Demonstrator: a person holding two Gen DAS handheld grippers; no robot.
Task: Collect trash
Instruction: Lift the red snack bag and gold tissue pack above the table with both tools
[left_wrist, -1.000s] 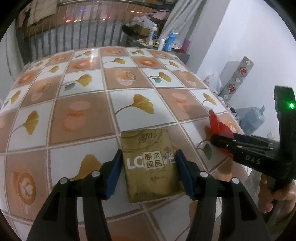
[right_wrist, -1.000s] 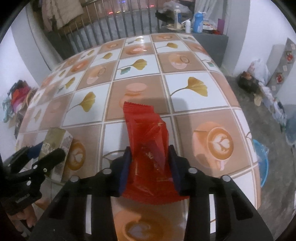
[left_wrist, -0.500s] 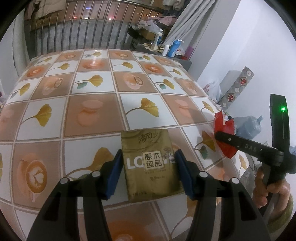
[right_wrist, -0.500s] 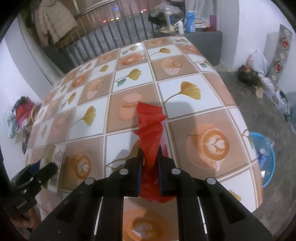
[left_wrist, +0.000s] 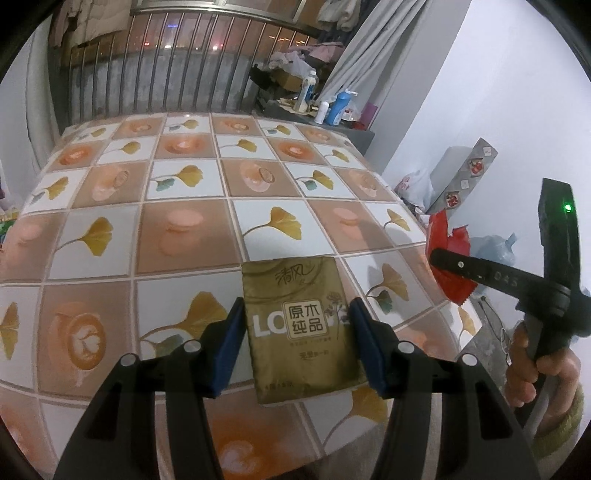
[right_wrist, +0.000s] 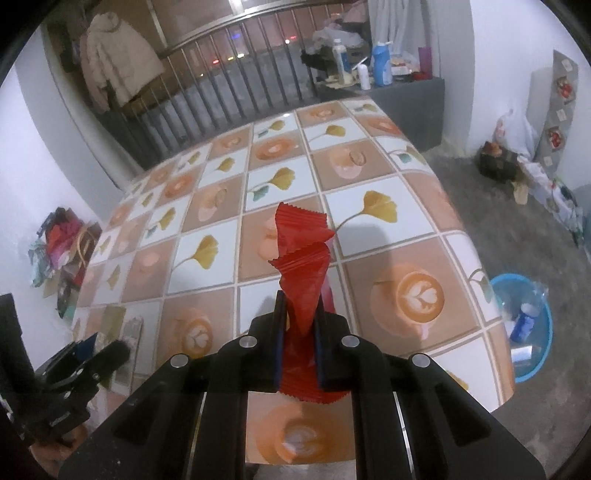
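A gold tissue pack (left_wrist: 301, 325) with Chinese print sits between the blue pads of my left gripper (left_wrist: 298, 334), which is shut on it and holds it above the patterned tablecloth (left_wrist: 184, 229). My right gripper (right_wrist: 300, 325) is shut on a crumpled red wrapper (right_wrist: 301, 254), raised above the table. In the left wrist view the right gripper (left_wrist: 439, 254) and the red wrapper (left_wrist: 448, 240) show at the table's right edge. In the right wrist view the left gripper (right_wrist: 92, 354) and the gold pack (right_wrist: 112, 321) show at the lower left.
A blue basin (right_wrist: 532, 332) with trash stands on the floor to the right of the table. A dark side table with bottles (right_wrist: 380, 66) and a metal railing (left_wrist: 166, 81) lie beyond the far edge. Bags and clutter (right_wrist: 517, 158) lie along the right wall.
My right gripper closed on the red wrapper, crumpled it and lifted it off the table. Both grippers rose; the gold pack stays held in the left one.
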